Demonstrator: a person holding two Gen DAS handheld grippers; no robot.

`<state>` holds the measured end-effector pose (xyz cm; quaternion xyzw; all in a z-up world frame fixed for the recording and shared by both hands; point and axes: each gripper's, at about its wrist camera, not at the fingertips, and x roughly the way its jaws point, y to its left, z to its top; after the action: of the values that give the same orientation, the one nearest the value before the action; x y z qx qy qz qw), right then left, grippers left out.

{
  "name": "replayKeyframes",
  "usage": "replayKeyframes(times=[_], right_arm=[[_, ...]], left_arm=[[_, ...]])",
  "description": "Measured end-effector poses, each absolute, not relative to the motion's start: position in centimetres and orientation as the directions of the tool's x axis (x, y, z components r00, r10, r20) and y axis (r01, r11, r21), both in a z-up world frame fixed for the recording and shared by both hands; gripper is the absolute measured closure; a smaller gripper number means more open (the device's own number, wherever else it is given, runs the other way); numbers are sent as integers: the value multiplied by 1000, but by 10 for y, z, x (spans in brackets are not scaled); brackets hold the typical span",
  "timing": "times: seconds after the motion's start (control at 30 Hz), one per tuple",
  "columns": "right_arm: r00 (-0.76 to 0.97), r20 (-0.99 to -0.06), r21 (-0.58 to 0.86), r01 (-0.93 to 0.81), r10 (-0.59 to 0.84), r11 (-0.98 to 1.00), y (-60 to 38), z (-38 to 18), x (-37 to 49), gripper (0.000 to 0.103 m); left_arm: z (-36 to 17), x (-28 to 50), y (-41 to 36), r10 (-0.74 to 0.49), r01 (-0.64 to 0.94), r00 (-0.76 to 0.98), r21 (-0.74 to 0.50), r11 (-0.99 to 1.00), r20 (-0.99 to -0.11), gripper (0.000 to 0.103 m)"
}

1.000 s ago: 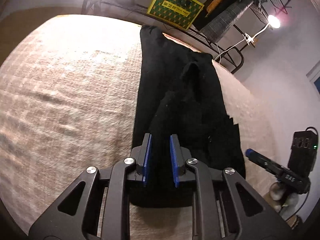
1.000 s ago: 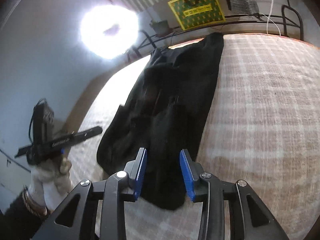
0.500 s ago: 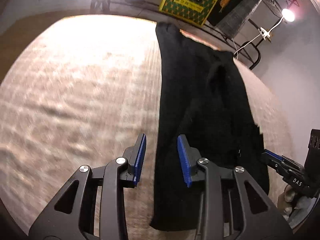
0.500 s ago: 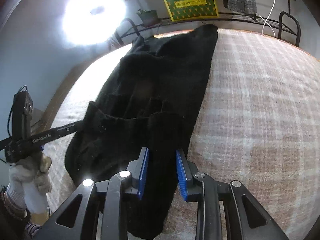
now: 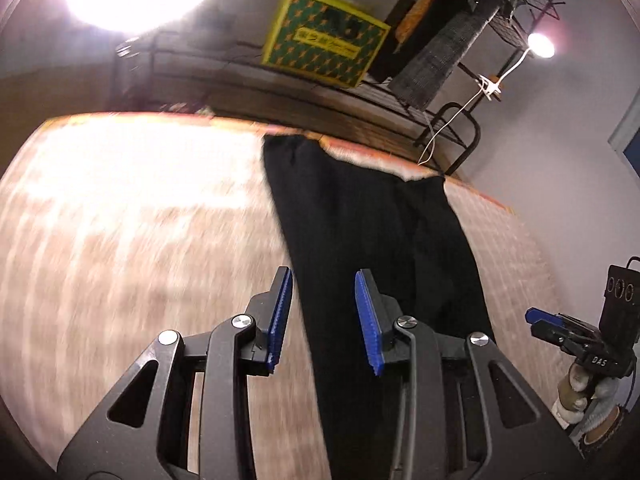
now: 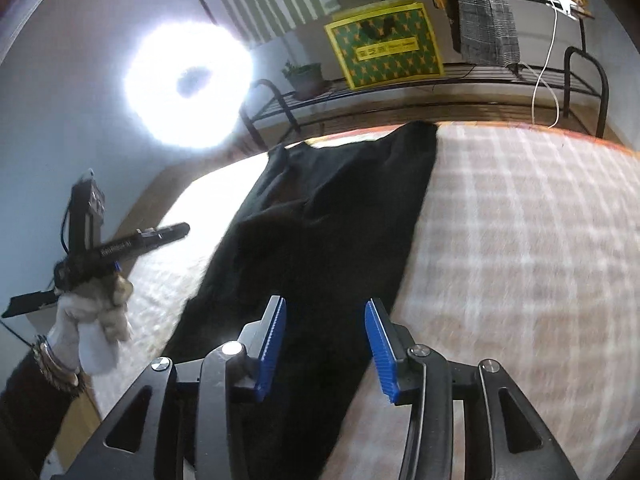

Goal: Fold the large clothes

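Black garment (image 5: 372,232) lying long and narrow down the checked bed (image 5: 140,220), far end at the edge. Left tool (image 5: 324,316) spread wide, gripping nothing — right tool (image 6: 325,344) likewise, above the near end. Best taking both near corners level, keeping edges aligned — then carrying toward the far hem.

In the left wrist view, the letters "DAS" stand in white on the black body of the right gripper (image 5: 538,322), just above the gloved hand that holds it. The yellow-and-green box (image 5: 324,36) on the wire rack carries a yellow label with dark print, too small to read, and white lettering along the left gripper (image 6: 182,230) in the right wrist view is blurred.
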<state>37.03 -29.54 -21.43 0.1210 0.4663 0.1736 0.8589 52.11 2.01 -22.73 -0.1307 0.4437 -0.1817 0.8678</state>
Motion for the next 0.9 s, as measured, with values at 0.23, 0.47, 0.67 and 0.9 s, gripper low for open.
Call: replayKeyframes(times=[0.23, 0.47, 0.67, 0.9], right_arm=[[508, -785, 298, -191, 354, 935, -302, -235, 444, 61], [452, -815, 258, -275, 362, 926, -280, -260, 498, 61], [417, -814, 271, -343, 404, 900, -278, -267, 513, 63], [515, -746, 394, -170, 422, 903, -348, -269, 536, 48]], left_arm=[[-252, 594, 3, -362, 217, 549, -290, 932, -753, 69], [-280, 647, -29, -281, 251, 521, -169, 953, -806, 69], [-276, 651, -37, -263, 284, 542, -120, 951, -798, 69], [-270, 649, 20, -249, 172, 575, -182, 968, -780, 55]])
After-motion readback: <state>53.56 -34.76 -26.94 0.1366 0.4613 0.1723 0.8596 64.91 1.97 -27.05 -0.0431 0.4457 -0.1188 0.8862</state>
